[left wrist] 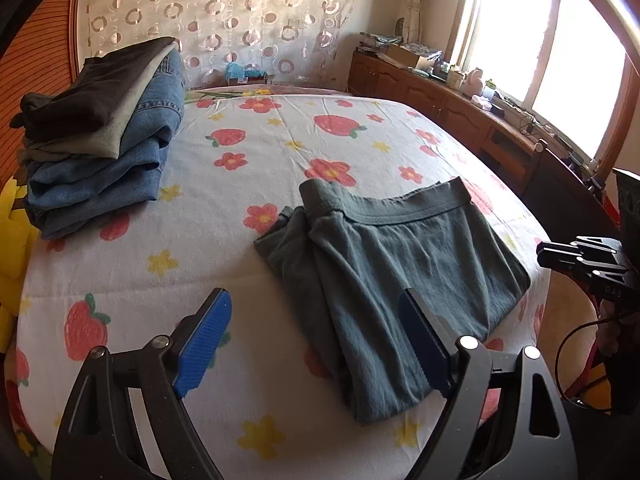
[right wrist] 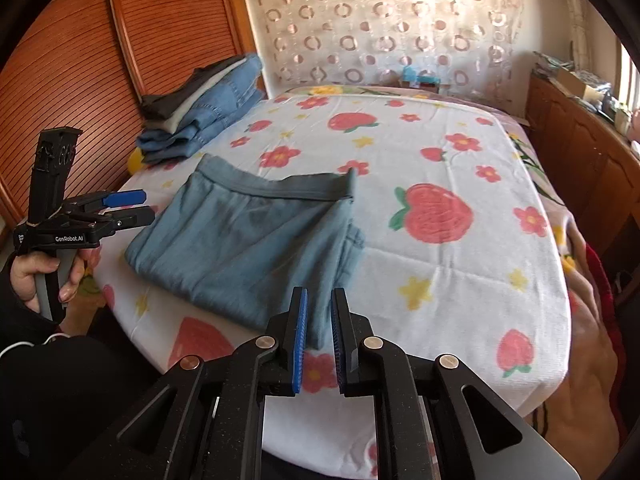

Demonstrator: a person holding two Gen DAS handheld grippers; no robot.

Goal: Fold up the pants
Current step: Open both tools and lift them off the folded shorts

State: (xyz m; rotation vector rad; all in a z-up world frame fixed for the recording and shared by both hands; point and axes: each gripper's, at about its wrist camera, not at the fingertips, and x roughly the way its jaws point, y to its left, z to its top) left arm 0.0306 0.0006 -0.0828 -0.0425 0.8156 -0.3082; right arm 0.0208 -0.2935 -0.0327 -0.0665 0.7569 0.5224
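Grey-green pants [left wrist: 400, 264] lie folded on the strawberry-print bedsheet [left wrist: 224, 216], waistband toward the far side. My left gripper [left wrist: 313, 294] stands open just above the near left edge of the pants, its blue pads [left wrist: 204, 344] wide apart and gripping nothing. In the right wrist view the same pants [right wrist: 248, 240] look blue-grey. My right gripper [right wrist: 320, 292] hovers over their near right corner, jaws almost together with a thin slit and no cloth pinched. A hand [right wrist: 40, 272] holds the left gripper [right wrist: 146, 205] at the left side of the pants.
A stack of folded jeans and dark garments [left wrist: 100, 140] sits at the far left of the bed, by a slatted wooden headboard [right wrist: 80, 60]. A wooden cabinet [left wrist: 460, 108] with clutter runs under the window on the right. Something yellow [left wrist: 12, 232] lies at the bed's left edge.
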